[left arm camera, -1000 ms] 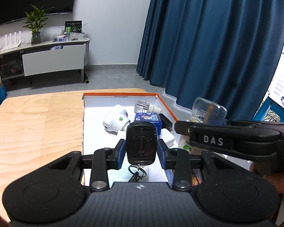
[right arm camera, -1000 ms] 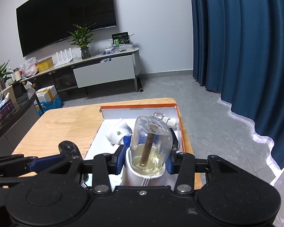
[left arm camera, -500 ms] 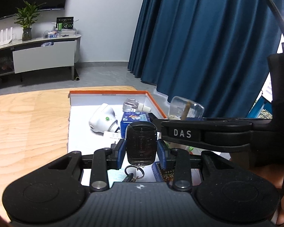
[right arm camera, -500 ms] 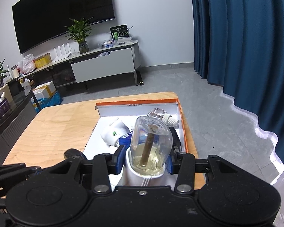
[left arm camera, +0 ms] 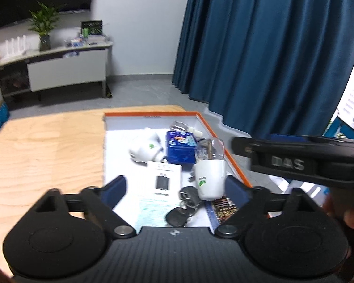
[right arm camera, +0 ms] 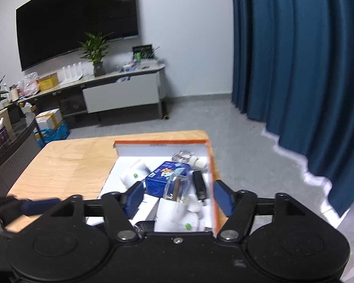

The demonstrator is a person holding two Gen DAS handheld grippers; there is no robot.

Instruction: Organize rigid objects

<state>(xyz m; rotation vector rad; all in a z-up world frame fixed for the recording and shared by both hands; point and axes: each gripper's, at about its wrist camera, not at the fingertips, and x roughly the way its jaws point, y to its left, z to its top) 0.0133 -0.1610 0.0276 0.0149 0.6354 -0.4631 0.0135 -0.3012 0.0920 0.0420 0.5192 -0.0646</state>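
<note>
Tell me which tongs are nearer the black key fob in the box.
Left. The left tongs hang open directly over the key fob, which lies between their fingers. The right tongs, also open, are over the diffuser bottle, further right.

box (left arm camera: 226,151) on table (left arm camera: 47,146), at its right edge | in box: tin (left arm camera: 180,147) centre-back; round device (left arm camera: 147,149) left of tin; small bottle (left arm camera: 184,127) behind tin; refill bottle (left arm camera: 210,172) right-front of tin; leaflet (left arm camera: 162,179) left of refill bottle; key fob (left arm camera: 187,197) in front, just beside refill bottle
</note>
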